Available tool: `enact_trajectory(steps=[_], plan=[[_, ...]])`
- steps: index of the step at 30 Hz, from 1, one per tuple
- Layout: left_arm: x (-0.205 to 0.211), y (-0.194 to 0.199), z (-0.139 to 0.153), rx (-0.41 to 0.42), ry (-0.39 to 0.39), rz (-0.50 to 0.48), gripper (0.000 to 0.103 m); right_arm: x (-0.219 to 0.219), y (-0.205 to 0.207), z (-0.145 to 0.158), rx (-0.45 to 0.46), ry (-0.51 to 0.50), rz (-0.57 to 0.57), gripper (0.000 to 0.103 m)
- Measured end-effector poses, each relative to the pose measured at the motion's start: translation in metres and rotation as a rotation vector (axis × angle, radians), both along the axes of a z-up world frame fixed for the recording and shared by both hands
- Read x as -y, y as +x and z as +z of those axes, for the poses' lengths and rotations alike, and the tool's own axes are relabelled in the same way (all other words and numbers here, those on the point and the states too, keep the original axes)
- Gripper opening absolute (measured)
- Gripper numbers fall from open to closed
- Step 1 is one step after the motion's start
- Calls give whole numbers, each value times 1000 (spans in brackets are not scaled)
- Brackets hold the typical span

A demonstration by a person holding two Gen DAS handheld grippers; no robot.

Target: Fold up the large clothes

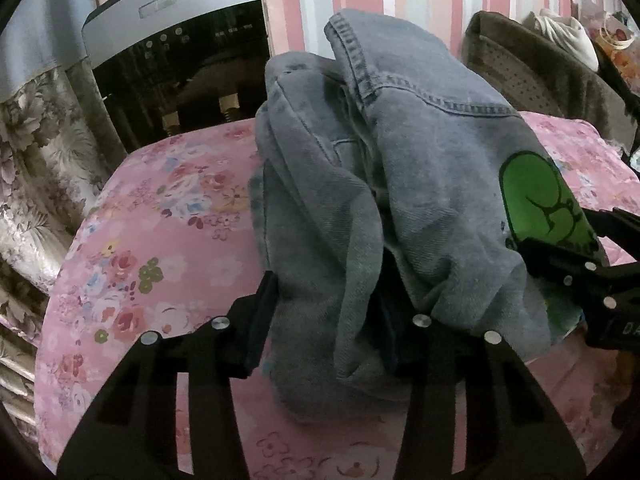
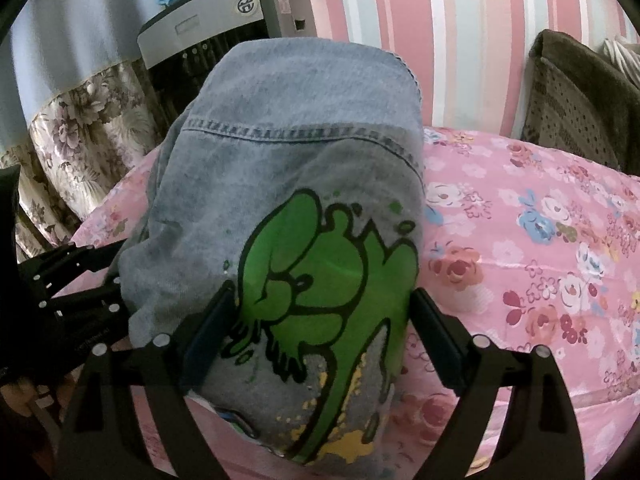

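A grey-blue denim garment (image 1: 440, 200) with a green cartoon print (image 2: 320, 280) lies bunched and folded on the pink floral bedspread (image 1: 160, 220). My left gripper (image 1: 324, 320) is shut on a thick fold at the garment's near left edge. Its left finger presses the cloth and its right finger is partly buried in the folds. My right gripper (image 2: 320, 332) stands wide open astride the printed end of the garment (image 2: 300, 152), with the cloth between its fingers but not squeezed. The two grippers sit side by side. The right one (image 1: 580, 272) shows in the left wrist view.
A silver and black appliance (image 1: 172, 40) stands beyond the bed's far left edge, beside a floral curtain (image 1: 40, 160). A pink striped wall (image 2: 440, 20) runs behind. A brown blanket (image 2: 580, 112) is piled at the far right. The bedspread (image 2: 520, 260) extends right.
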State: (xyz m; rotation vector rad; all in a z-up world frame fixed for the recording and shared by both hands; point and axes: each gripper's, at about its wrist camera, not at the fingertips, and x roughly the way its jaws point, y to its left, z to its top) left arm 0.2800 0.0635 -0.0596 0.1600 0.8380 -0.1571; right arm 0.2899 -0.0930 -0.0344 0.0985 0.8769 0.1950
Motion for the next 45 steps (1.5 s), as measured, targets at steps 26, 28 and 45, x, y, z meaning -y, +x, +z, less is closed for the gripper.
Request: enact_trajectory(steps=[26,28,45], plan=[[9,-1,4,28,-7,-35,20,7,-3,9,73,49,85,43],[9,-2,4,32,1,-35,20,5,-4,10,78,30,95,43],[39,-5,35,95,-71,-98,5,15,-33,57,308,-205,201,33]])
